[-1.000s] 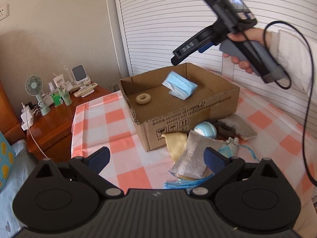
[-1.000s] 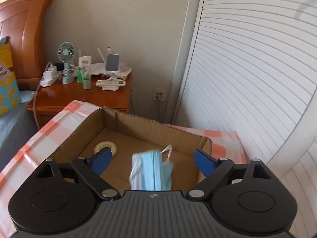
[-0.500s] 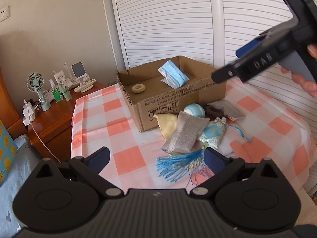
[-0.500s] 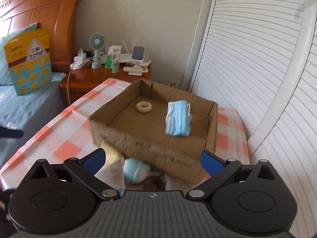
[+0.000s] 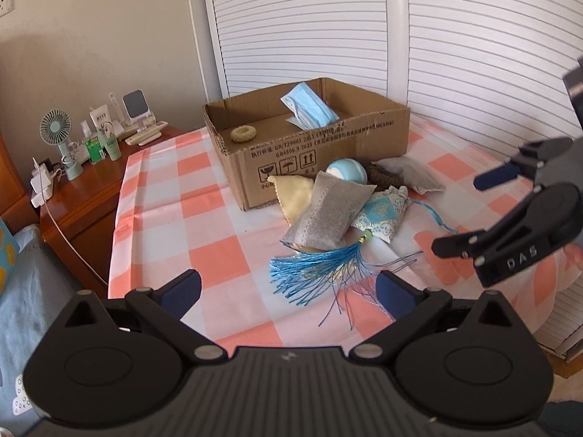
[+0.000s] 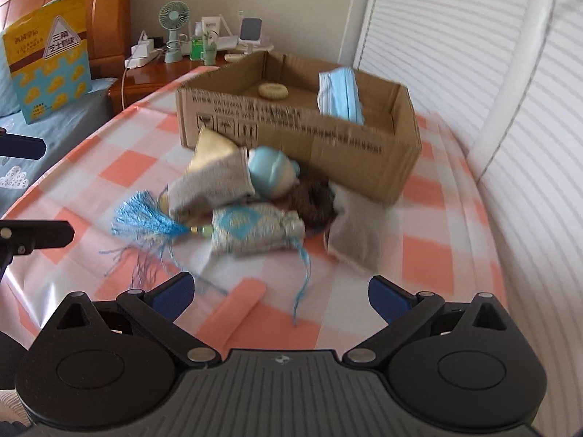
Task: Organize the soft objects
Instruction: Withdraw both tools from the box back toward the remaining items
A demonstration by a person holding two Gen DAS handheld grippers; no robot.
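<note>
The right gripper (image 6: 278, 289) is hanging wide open and empty over the desk (image 6: 120, 167); the left gripper (image 5: 288, 287) likewise. Just ahead, the sachet (image 6: 255, 231) is lying in the pile: better pinching its body, not the tassel (image 6: 145, 222). Beyond, the box (image 6: 291, 127) is holding the mask (image 6: 340, 93).

Nightstand (image 5: 94, 189): wooden, left of desk | small green fan (image 5: 58, 134), green bottles (image 5: 95, 145), phone stand (image 5: 136, 107), white power strip (image 5: 42, 185) on top | yellow-blue bag (image 6: 47, 58) upright on bed | louvered white doors (image 5: 473, 54) behind
</note>
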